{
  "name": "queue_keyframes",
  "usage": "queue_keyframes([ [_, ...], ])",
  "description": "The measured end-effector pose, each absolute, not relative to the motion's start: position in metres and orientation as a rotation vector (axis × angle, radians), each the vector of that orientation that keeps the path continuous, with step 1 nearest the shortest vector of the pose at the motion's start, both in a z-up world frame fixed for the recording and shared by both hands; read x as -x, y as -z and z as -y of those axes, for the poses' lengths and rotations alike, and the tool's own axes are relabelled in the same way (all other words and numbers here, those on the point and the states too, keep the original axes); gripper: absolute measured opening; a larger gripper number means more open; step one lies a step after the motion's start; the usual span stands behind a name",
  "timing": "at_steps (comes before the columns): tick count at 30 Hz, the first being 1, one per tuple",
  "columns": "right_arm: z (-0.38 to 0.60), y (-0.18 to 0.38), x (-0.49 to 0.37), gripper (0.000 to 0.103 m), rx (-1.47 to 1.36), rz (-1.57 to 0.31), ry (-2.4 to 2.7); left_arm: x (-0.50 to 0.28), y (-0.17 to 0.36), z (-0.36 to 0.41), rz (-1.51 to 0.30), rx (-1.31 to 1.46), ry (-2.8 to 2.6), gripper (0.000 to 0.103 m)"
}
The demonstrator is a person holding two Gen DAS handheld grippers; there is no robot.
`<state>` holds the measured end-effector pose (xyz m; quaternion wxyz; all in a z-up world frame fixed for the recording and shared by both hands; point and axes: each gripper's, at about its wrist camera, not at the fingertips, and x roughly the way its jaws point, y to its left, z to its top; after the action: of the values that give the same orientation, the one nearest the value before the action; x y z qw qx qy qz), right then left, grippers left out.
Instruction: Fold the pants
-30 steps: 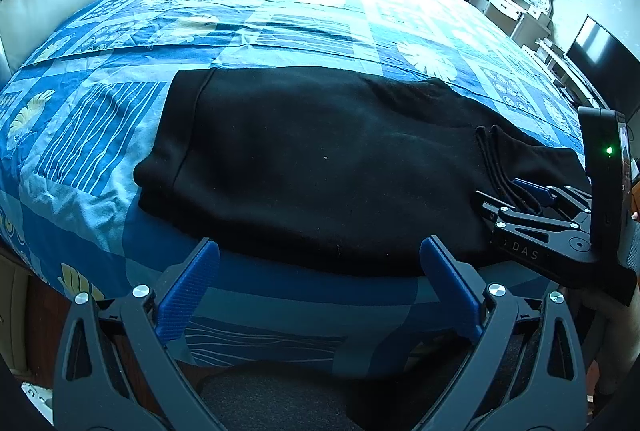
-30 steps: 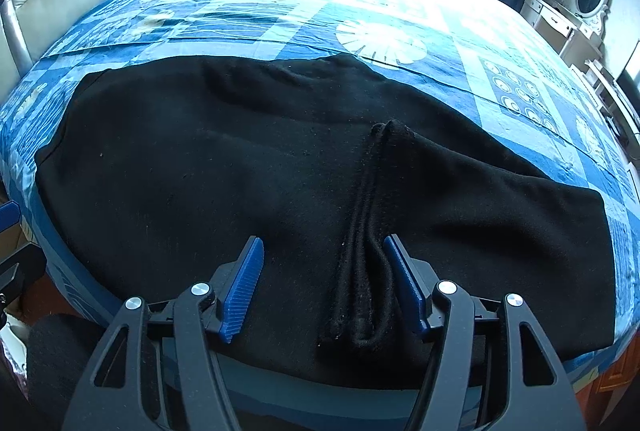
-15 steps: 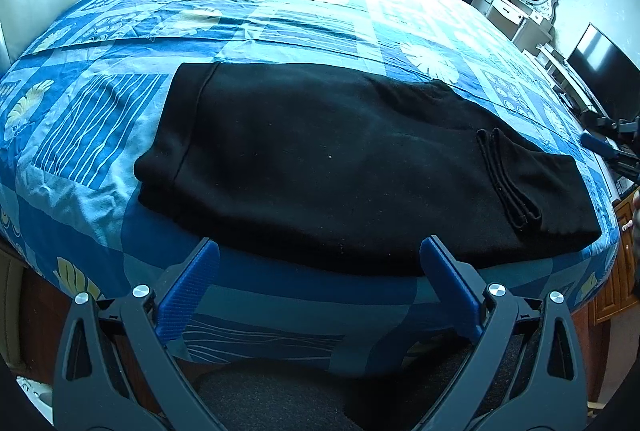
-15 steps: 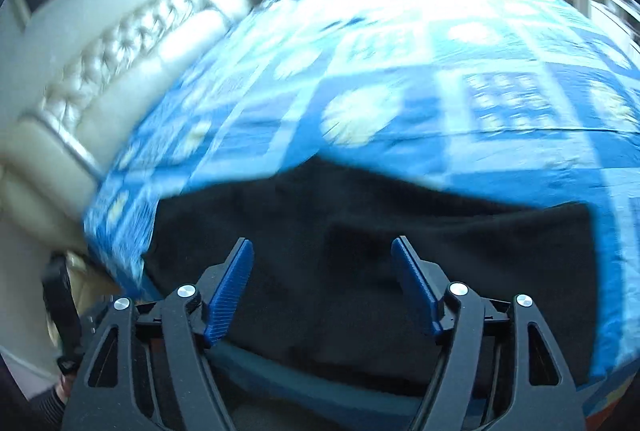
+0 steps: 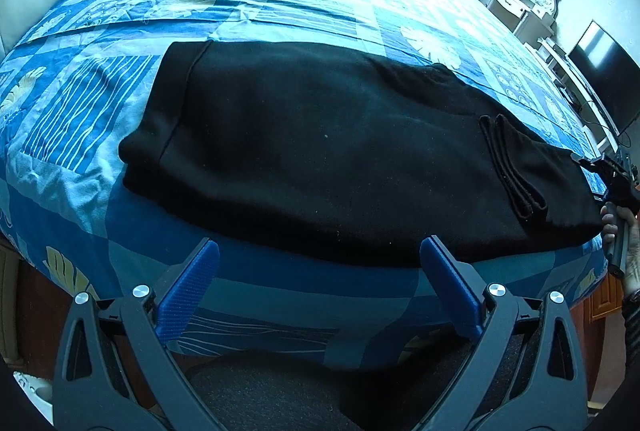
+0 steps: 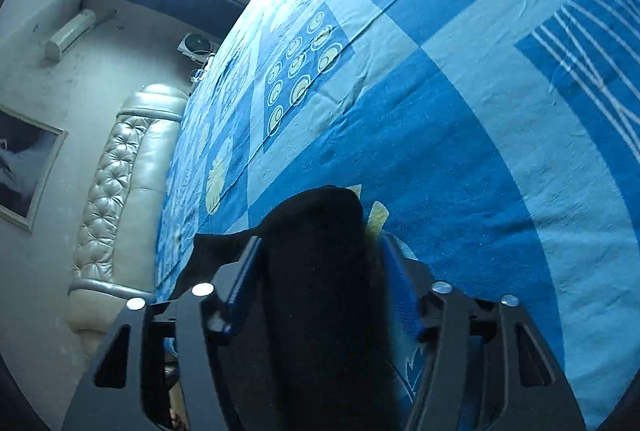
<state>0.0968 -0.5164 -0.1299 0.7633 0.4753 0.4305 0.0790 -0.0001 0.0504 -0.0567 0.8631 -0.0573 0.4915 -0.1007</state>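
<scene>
Pants (image 5: pixel 320 159) lying part-folded on the bed (image 5: pixel 280 3); my right gripper (image 6: pixel 320 271) is pinching their right end for another fold, my left gripper (image 5: pixel 320 287) hovering wide open, empty.

- The left gripper (image 5: pixel 318 263) was built of matte black, triangulated frames with cut-out windows.
- Its fingers (image 5: pixel 188 289) were faced with ribbed blue pads.
- Round silver screws were set at the finger pivots.
- The right gripper (image 6: pixel 320 263) was made to the same black frame, with blue pads and silver screws.
- A hand (image 5: pixel 628 251) with bare skin was seen at the frame edge.
</scene>
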Motion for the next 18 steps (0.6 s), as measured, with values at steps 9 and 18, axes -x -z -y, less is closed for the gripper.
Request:
queue_keyframes([
  [9,0.513,0.142,-0.097,0.027,-1.055,-0.936,-0.181,0.0,0.058,-0.049,-1.036,0.116,0.225,0.1],
  [18,0.506,0.135,-0.055,0.048,-1.113,-0.878,-0.249,0.006,0.053,-0.046,-1.016,0.103,0.235,0.1],
])
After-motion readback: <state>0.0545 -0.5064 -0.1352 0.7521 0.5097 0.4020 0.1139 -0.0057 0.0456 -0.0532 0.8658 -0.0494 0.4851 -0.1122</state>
